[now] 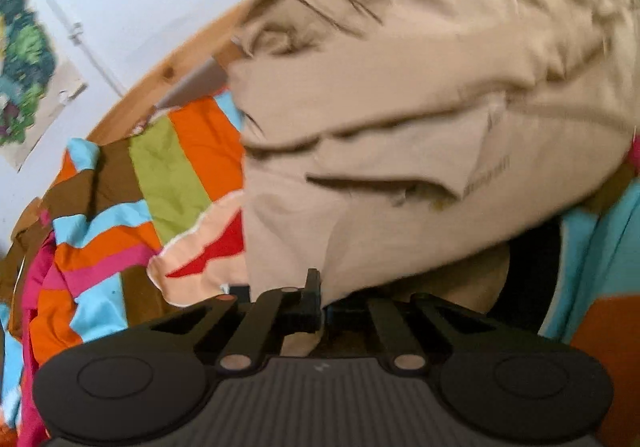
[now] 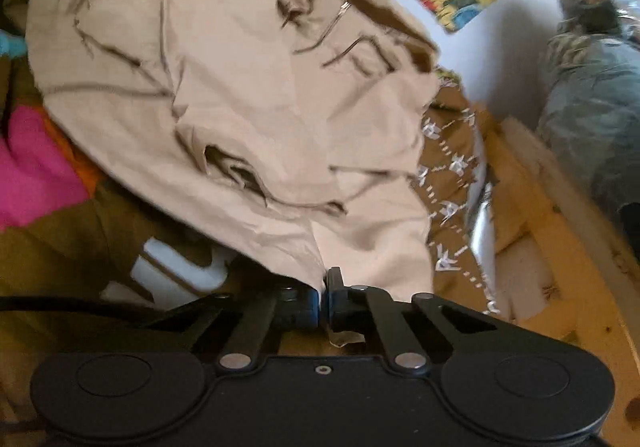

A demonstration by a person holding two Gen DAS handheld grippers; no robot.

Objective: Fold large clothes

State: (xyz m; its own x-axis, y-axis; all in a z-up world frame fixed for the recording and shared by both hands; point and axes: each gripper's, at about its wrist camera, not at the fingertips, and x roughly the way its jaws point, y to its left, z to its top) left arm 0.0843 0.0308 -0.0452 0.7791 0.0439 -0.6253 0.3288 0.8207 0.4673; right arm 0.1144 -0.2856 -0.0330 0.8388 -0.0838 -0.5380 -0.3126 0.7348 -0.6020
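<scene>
Fabric reads soft, light, floppy: beige garment (image 1: 420, 119) lifted over the striped bedspread (image 1: 172, 167). We have left gripper (image 1: 316, 303) and right gripper (image 2: 324, 299) both clenched on its edge; we'd regrip at corners.

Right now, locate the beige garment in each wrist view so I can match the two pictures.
Left wrist view: the beige garment fills the centre and upper right, its lower edge pinched in the left gripper.
Right wrist view: the beige garment spreads across the centre and upper left, its lower edge pinched in the right gripper.
Shared landmark: the striped multicolour bedcover beneath it.
</scene>
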